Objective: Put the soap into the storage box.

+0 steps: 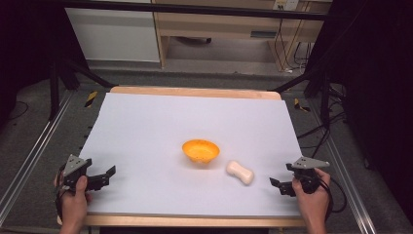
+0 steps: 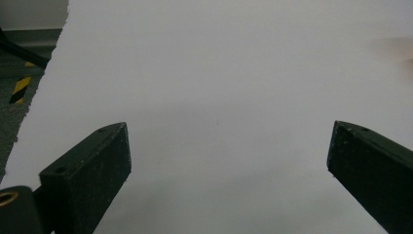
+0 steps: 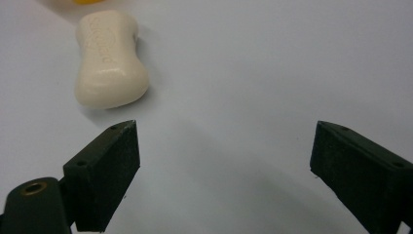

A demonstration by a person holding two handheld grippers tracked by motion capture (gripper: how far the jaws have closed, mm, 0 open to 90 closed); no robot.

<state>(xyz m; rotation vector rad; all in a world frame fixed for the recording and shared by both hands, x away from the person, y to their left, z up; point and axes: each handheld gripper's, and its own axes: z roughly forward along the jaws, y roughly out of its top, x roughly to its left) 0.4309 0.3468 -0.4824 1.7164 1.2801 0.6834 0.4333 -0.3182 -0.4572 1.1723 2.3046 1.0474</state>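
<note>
Resting: both grippers low at near edge of white sheet (image 1: 146,117), nothing held.
R gripper (image 1: 278,185): near-right corner, jaws apart, empty; in right gripper view (image 3: 224,161) bare sheet between them.
L gripper (image 1: 108,174): near-left corner, jaws wide apart, empty; left gripper view (image 2: 229,156) has plain sheet ahead.
Soap bar (image 1: 239,172): cream, waisted, flat on sheet, right of centre, just right & nearer than orange bowl (image 1: 200,150), not touching it.
Key relation: soap lies left & a bit far of R gripper, near it; well apart from L gripper, w/ bowl roughly btwn. R hand (image 1: 311,195) is clearly the nearer.
Long axis: runs far-left to near-right, rounded end (image 3: 111,92) pointing roughly twd R gripper.
Judgement: R gripper likely needs to swing left & span the narrow waist across the axis.
Bowl: upright, seems empty, approx mid-sheet.
</note>
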